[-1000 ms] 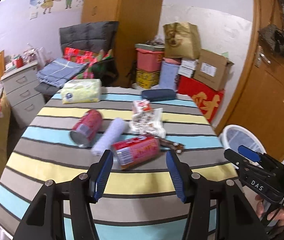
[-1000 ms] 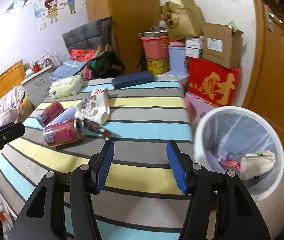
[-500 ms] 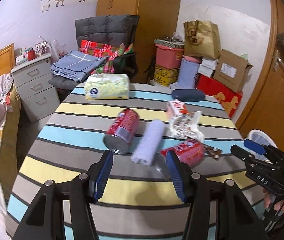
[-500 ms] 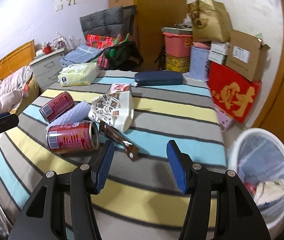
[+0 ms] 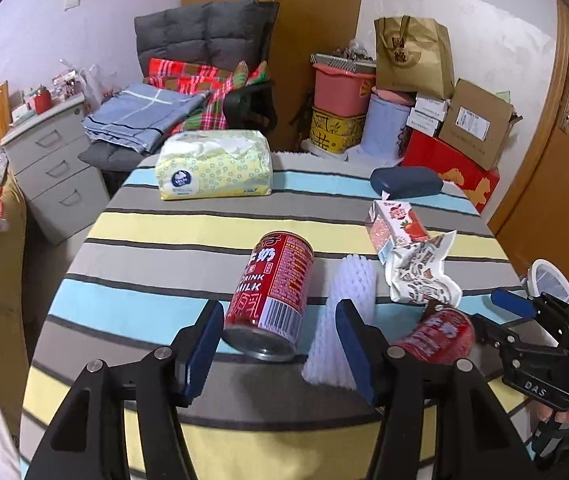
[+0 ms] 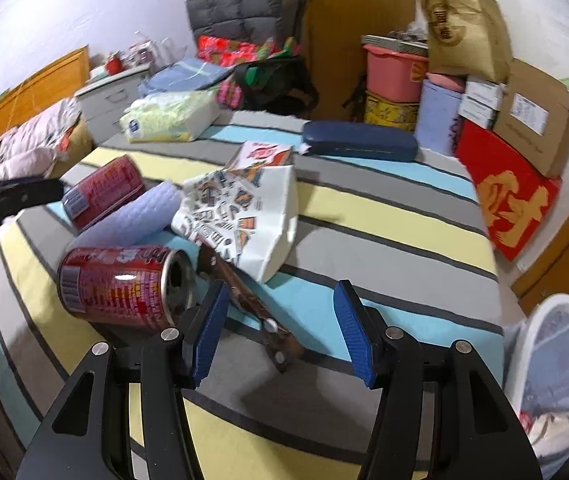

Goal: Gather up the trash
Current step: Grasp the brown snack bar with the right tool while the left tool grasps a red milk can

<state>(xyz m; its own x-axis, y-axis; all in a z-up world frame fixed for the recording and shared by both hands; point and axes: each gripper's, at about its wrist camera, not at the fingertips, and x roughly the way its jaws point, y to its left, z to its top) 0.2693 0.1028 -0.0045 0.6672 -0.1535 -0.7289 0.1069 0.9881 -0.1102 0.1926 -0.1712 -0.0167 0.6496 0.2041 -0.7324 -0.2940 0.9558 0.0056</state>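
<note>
Red and lying on its side, the milk can (image 5: 270, 294) sits on the striped tabletop (image 5: 156, 236), its base between the spread fingers of the left gripper (image 5: 278, 346), which holds nothing. Just right of the can lies a white foam sleeve (image 5: 344, 312); beyond that sit a second can (image 6: 124, 284) and a brown wrapper (image 6: 256, 312), which the right gripper (image 6: 282, 330), also wide open and empty, straddles. The can is round and may roll off the pads, and the left gripper's right finger could snag the sleeve.
</note>
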